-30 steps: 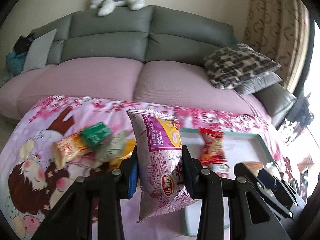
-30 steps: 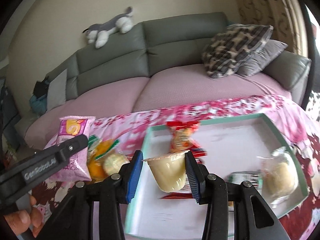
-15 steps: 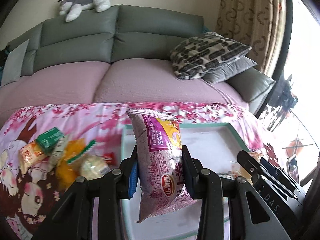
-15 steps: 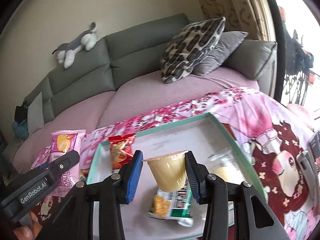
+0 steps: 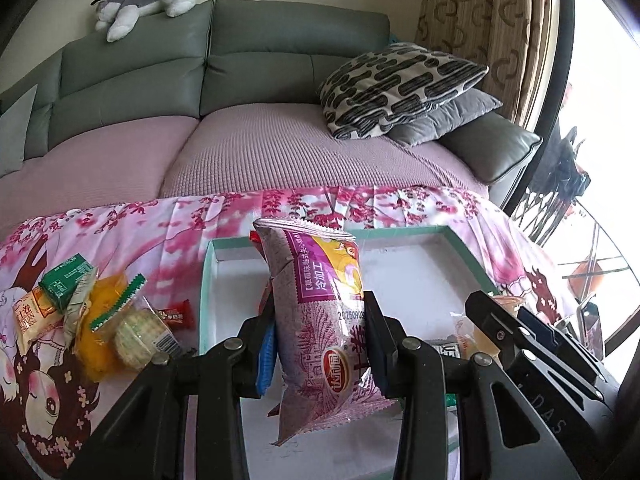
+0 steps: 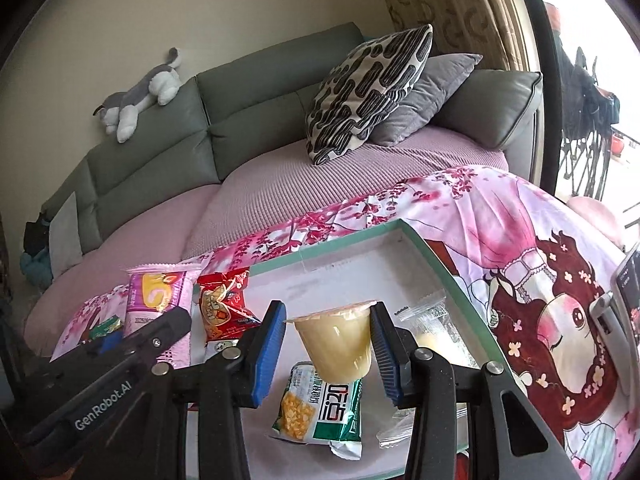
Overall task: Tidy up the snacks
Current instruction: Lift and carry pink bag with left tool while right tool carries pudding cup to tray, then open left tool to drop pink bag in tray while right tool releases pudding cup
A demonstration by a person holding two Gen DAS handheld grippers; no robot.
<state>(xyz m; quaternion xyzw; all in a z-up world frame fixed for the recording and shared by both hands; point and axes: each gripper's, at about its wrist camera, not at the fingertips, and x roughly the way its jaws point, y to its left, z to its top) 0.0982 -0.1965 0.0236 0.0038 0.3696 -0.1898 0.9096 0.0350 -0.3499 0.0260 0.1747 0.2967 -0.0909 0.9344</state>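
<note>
Snacks: my left hand-held gripper (image 5: pixel 320 344) clamps the purple packet (image 5: pixel 320 320), my right hand-held gripper (image 6: pixel 328 344) the jelly cup (image 6: pixel 336 344); I'd lower both into bare tray (image 6: pixel 352 276) floor toward twelve o'clock before releasing

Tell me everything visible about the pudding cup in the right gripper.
The pudding cup is a small, translucent plastic cup of pale yellow filling, tapering downward, with a sealed film lid overhanging its rim. It sits nearly upright, slightly tilted, clamped between the blue pads of the right gripper, which press on its sides below the rim. It hangs above the white tray, over a green-and-white corn snack packet, not touching it.
</note>
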